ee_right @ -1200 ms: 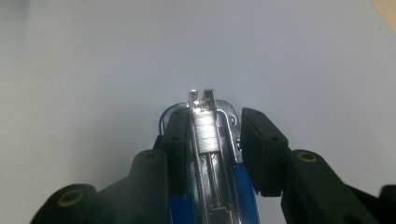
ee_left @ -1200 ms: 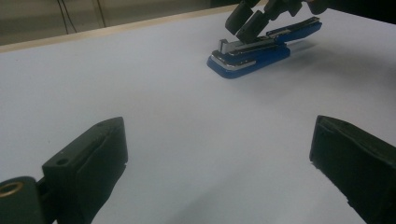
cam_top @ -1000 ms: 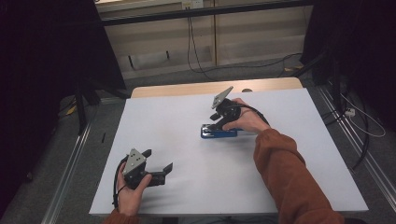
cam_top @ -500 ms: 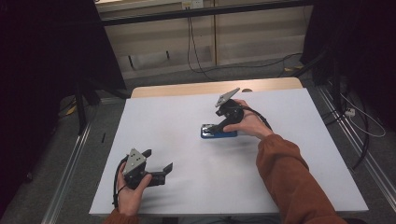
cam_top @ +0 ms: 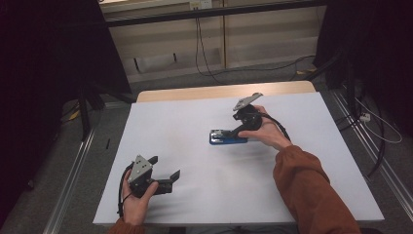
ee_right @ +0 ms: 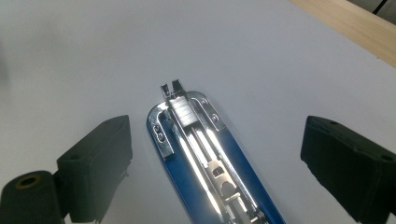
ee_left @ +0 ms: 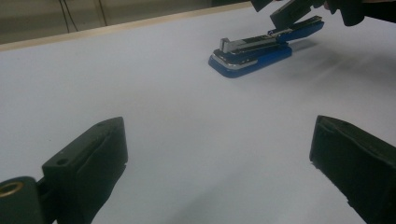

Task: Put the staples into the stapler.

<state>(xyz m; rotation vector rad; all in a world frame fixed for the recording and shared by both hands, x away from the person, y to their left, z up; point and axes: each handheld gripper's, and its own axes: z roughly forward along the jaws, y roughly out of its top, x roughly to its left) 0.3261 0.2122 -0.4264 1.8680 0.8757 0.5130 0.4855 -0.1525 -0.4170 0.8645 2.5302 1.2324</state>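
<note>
Stapler, blue with a bright metal top, lies flat on the white table, a little toward two o'clock from the table's middle in the high view. Its long side runs from nine o'clock to three o'clock there, with the metal nose at the nine o'clock end. In the right gripper view the open metal channel runs up from the bottom edge toward eleven o'clock, and a short strip of staples sits near the nose.

Right gripper hangs over the three o'clock end of the stapler in the high view, pointing down and toward nine o'clock. Its jaws have just been opening and now stand wide. In the right gripper view the stapler lies between them with clear table on both sides, so the pads press on nothing. The left gripper view shows this gripper at one o'clock, with a black jaw tip just above the stapler's raised back end; whether it touches there I cannot tell. The hand holding it comes in from five o'clock, with a rust-coloured sleeve behind the wrist.

Left gripper sits well apart from the stapler, at seven o'clock from it near the table's near edge. Its jaws are spread wide, and bare table lies between them. A strip of pale wood shows along the table's far edge at twelve o'clock.
</note>
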